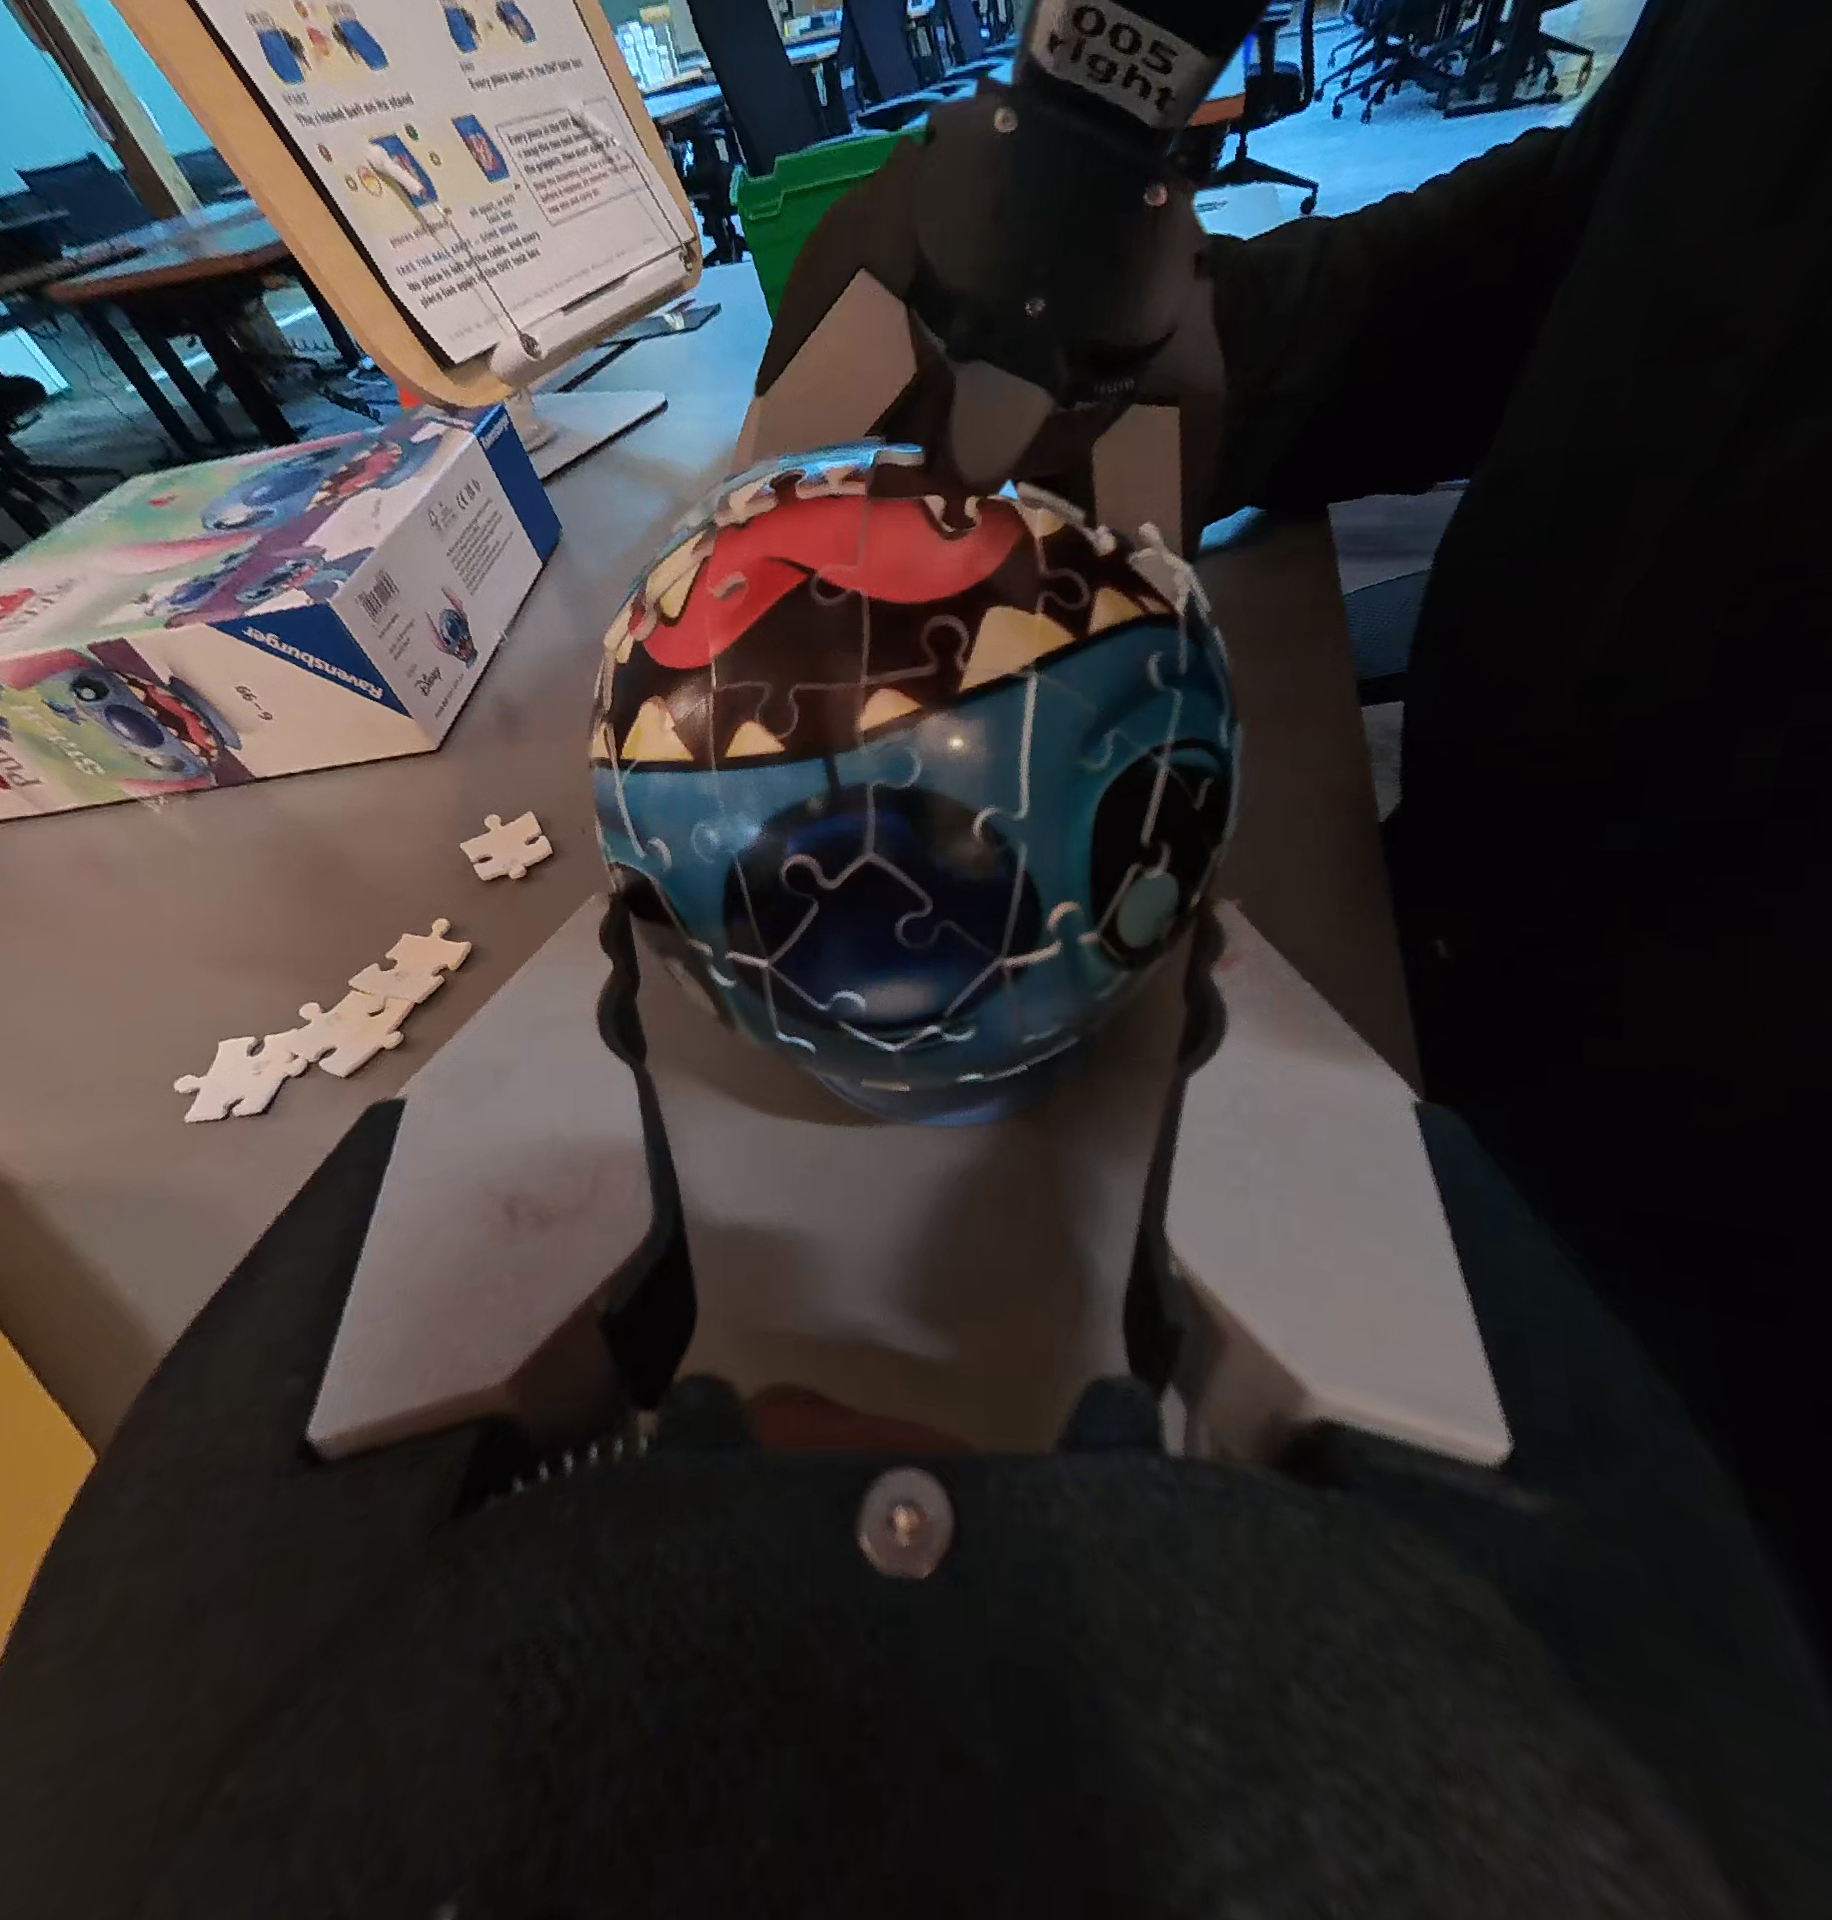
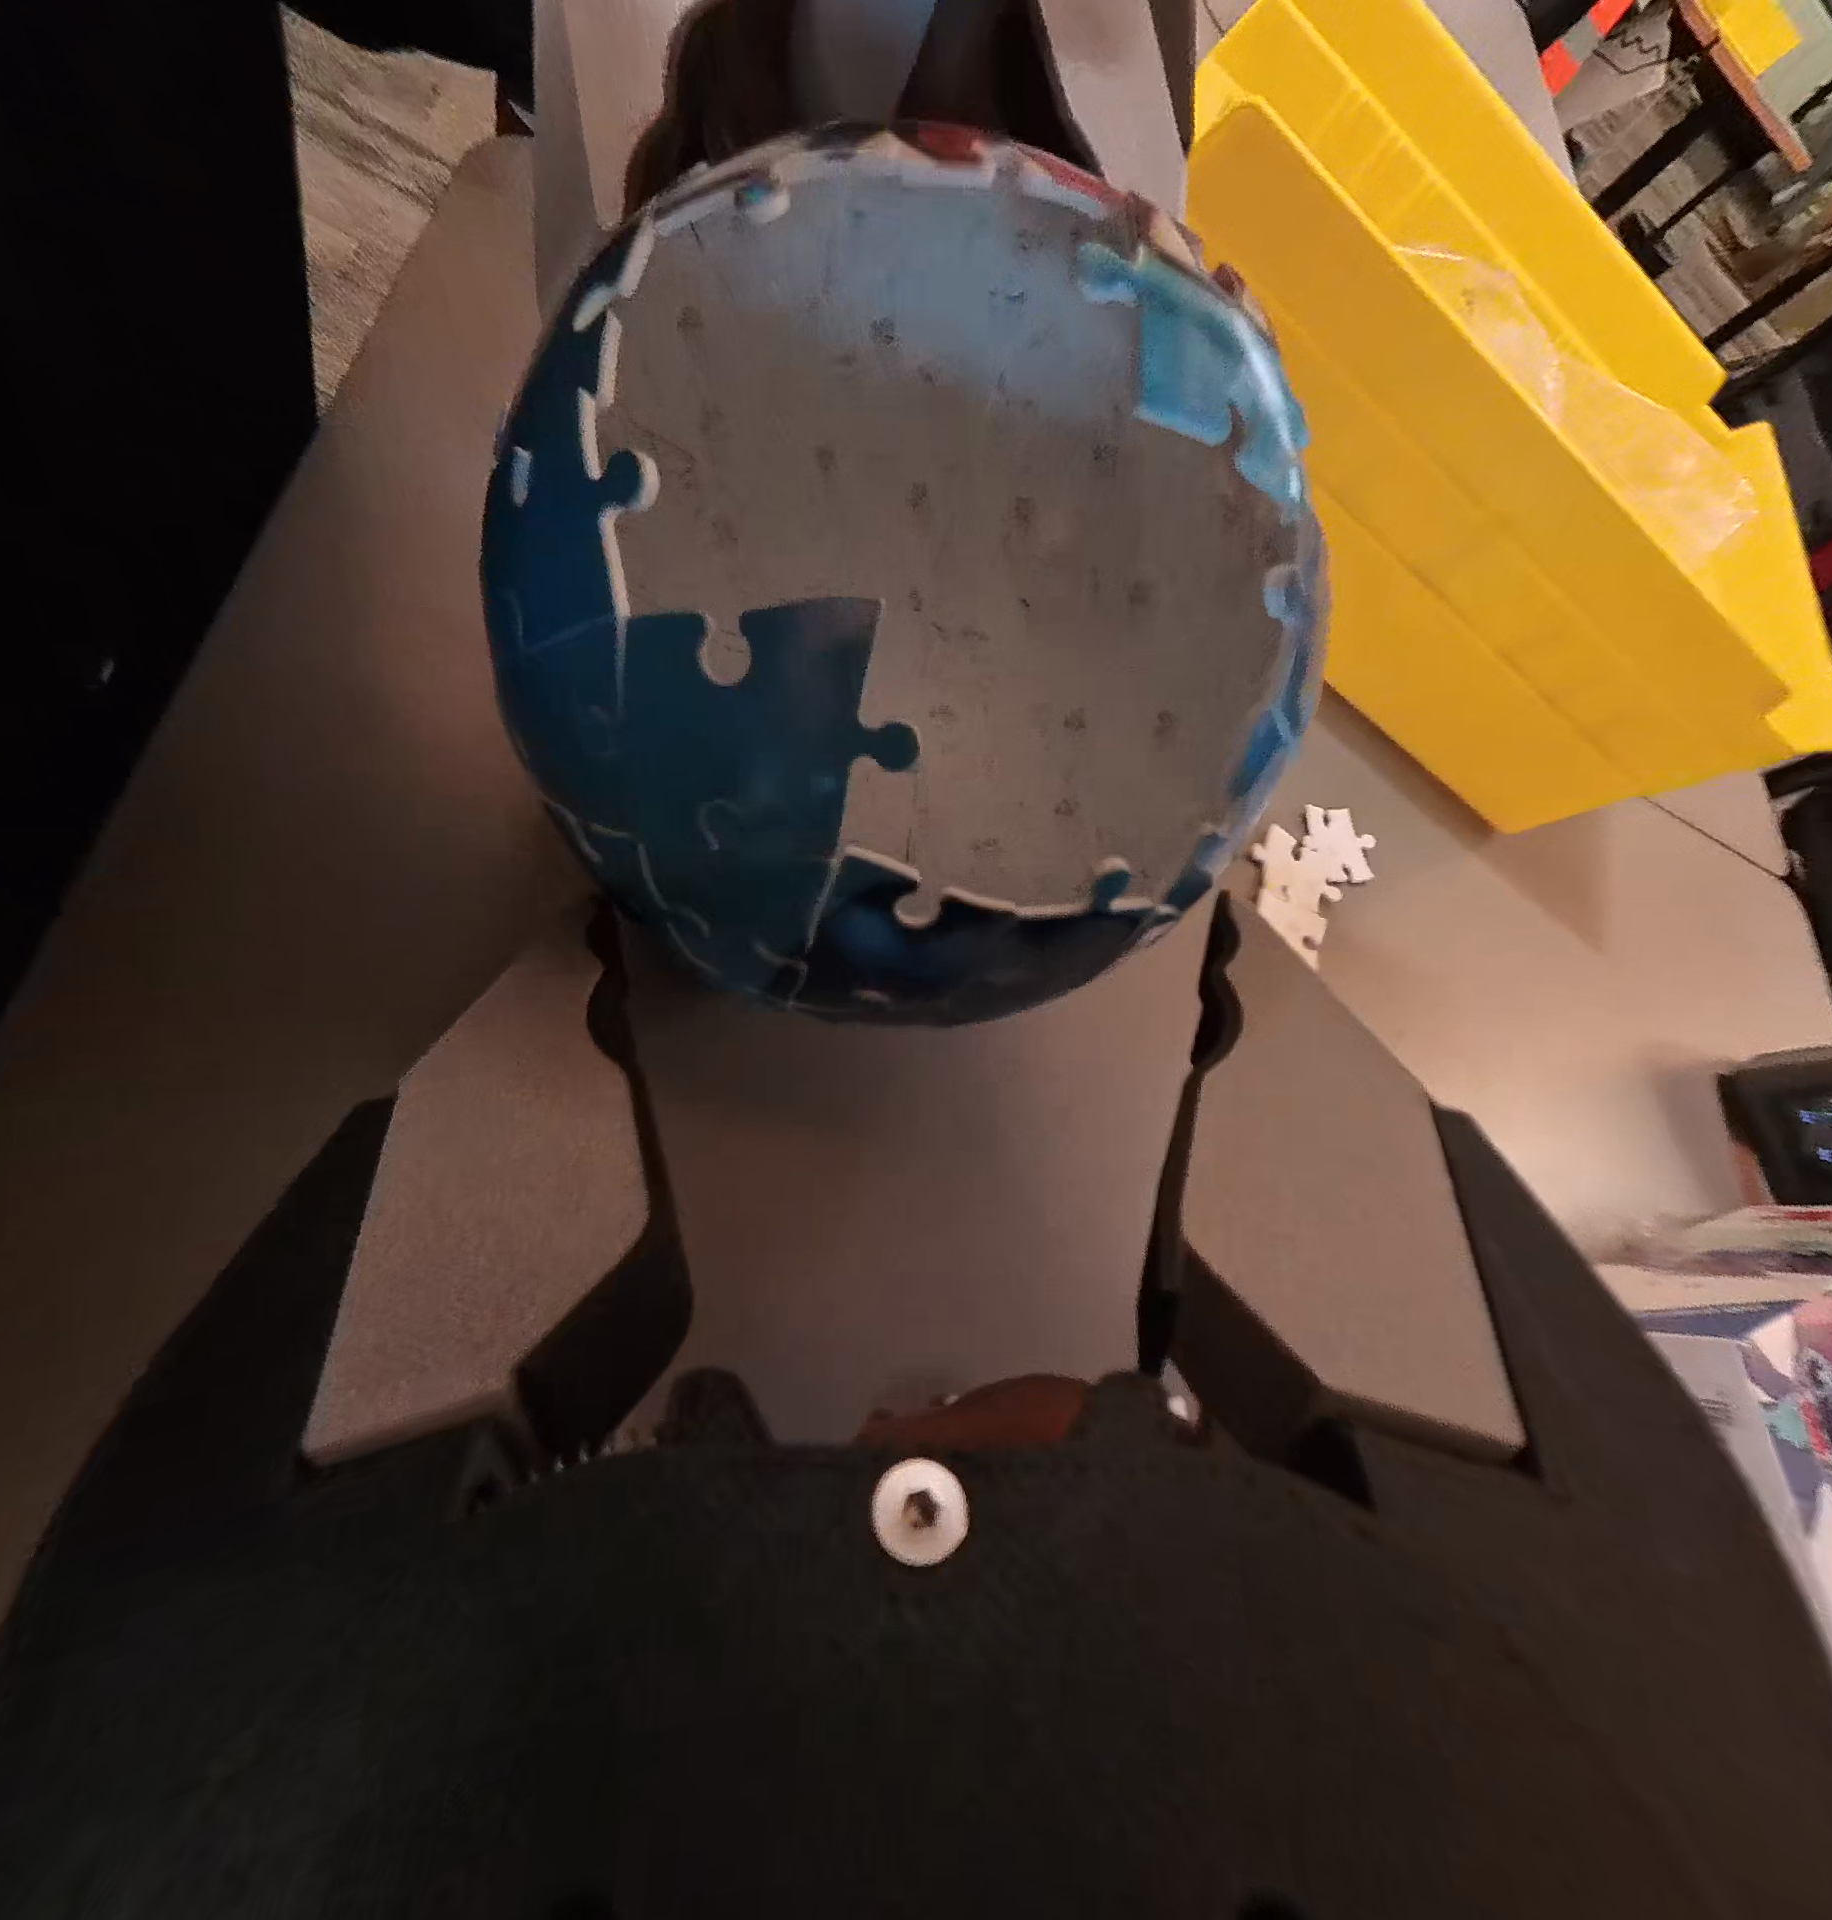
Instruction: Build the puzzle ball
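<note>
The puzzle ball [image 1: 912, 779] is mostly built, with a blue face, a red tongue and white teeth. My left gripper [image 1: 912, 935] is shut on its lower sides and holds it over the grey table [image 1: 112, 1195]. In the right wrist view the ball [image 2: 746, 748] shows a large gap in its shell, with the grey inner side in sight. My right gripper [image 2: 907, 935] is open and empty, its fingertips at the ball's edge. It also shows in the left wrist view [image 1: 985, 457], at the ball's far top rim. Loose white pieces [image 1: 320, 1029] lie face down to the left.
The puzzle box [image 1: 268, 644] lies at the left, with an instruction sheet on a stand [image 1: 455, 187] behind it. Yellow bins [image 2: 1463, 468] stand beside more loose pieces [image 2: 1307, 862]. A person's dark sleeve [image 1: 1618, 623] is on the right, and a green crate [image 1: 798, 197] stands at the back. My hands' fingertips stand some 8 cm from each other.
</note>
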The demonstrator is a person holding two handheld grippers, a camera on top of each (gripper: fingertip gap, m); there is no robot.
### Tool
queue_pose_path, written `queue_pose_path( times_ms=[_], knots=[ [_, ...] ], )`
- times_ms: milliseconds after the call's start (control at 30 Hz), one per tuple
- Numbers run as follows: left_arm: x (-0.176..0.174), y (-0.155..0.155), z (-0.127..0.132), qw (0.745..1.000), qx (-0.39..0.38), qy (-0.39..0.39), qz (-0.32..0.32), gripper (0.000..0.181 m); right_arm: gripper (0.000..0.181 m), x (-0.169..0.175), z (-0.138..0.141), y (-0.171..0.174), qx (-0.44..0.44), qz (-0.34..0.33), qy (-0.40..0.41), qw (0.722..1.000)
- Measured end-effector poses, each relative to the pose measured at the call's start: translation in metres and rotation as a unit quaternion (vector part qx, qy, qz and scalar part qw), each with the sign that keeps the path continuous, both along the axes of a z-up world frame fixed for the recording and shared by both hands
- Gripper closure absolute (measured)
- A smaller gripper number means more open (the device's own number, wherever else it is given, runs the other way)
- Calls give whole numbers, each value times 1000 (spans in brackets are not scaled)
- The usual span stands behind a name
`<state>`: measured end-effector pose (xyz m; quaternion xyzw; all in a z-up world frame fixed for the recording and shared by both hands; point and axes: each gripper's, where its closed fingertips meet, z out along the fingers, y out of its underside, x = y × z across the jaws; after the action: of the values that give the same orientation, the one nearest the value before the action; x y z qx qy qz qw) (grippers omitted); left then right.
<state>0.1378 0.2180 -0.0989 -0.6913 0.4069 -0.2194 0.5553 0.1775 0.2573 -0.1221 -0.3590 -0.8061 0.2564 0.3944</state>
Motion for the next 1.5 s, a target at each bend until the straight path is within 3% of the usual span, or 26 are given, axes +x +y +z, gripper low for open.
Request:
queue_pose_path(
  times_ms=[167, 300, 433, 567, 700, 967, 1067, 1233, 1367, 1500],
  knots=[
    [-2, -3, 3, 1000, 2, -9, -8, 81, 75, 3, 3, 2, 21, -12, 4, 1000],
    [-6, -8, 6, 999, -12, -31, -18, 82, 77, 12, 11, 6, -13, -32, 11, 999],
    [-17, -11, 7, 999, -15, -41, -3, 83, 84, 42, 21, 42, -68, -101, 20, 992],
    [-27, -13, 2, 999, -15, -25, 18, 85, 105, 85, 1, 82, -103, -182, -14, 978],
    [-34, -14, 1, 999, -21, -33, 34, 87, 124, 110, -18, 90, -105, -201, -47, 973],
    [-42, -13, -2, 996, -37, -34, 73, 91, 131, 94, -43, 81, -116, -194, -86, 970],
    [-43, -17, -3, 995, -41, -32, 84, 92, 156, 91, -46, 81, -151, -191, -92, 966],
    [-42, -24, -4, 994, -41, -26, 100, 93, 159, 89, -46, 86, -163, -210, -83, 960],
    [-38, -30, 8, 994, -28, -20, 106, 95, 159, 86, -33, 81, -185, -210, -51, 959],
    [-32, -31, 37, 994, 15, 5, 105, 104, 159, 84, 0, 70, -215, -187, 2, 959]
  ],
)
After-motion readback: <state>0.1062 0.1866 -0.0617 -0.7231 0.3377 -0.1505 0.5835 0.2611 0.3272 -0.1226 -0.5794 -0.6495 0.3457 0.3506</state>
